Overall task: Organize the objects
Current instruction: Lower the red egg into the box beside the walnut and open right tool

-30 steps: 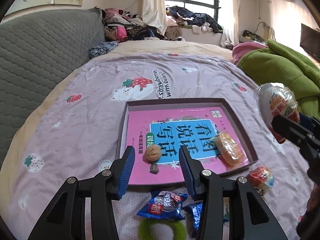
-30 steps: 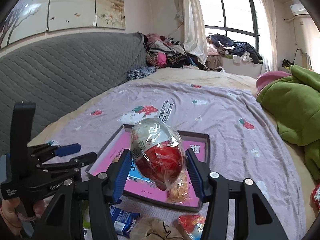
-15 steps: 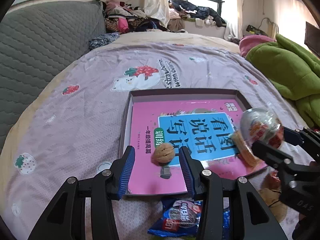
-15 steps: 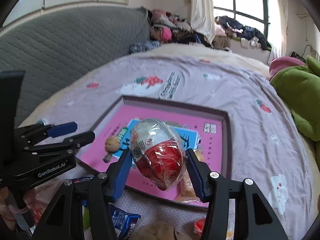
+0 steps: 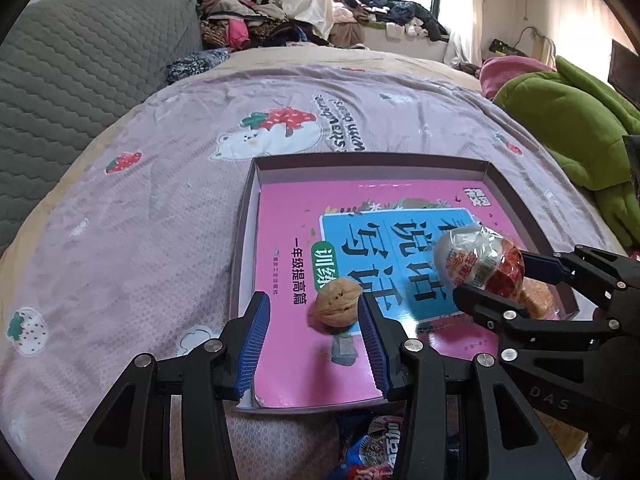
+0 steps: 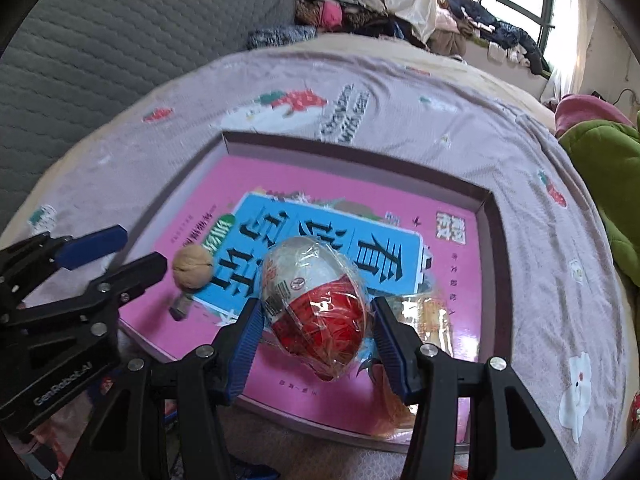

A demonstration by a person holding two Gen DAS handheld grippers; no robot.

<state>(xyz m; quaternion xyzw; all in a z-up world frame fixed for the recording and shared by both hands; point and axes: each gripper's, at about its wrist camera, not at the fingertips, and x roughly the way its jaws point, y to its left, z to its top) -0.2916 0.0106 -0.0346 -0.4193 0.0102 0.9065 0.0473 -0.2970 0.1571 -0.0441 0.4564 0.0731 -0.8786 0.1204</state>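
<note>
A shallow box tray point(image 5: 360, 159) point(image 6: 340, 142) lies on the bed with a pink book point(image 5: 296, 264) point(image 6: 304, 184) in it. My right gripper point(image 6: 318, 320) point(image 5: 492, 276) is shut on a red-and-white egg in clear wrap point(image 6: 316, 308) point(image 5: 476, 260), low over the book's near right part. A walnut point(image 5: 336, 308) point(image 6: 191, 266) rests on the book beside a small grey piece point(image 6: 179, 306). My left gripper point(image 5: 312, 308) point(image 6: 142, 248) is open and holds nothing, its tips just short of the walnut. A wrapped orange cake point(image 6: 432, 320) point(image 5: 538, 292) lies in the tray's right corner.
Snack packets point(image 5: 380, 444) lie on the purple bedspread point(image 5: 160, 200) just in front of the tray. A green blanket point(image 5: 568, 128) is heaped on the right. The grey headboard point(image 5: 80, 72) runs along the left, and a pile of clothes point(image 5: 280, 28) sits at the far end.
Both grippers have come down and forward towards the tray. The egg has moved from above the tray's right side to low over the book. The walnut has stayed where it was.
</note>
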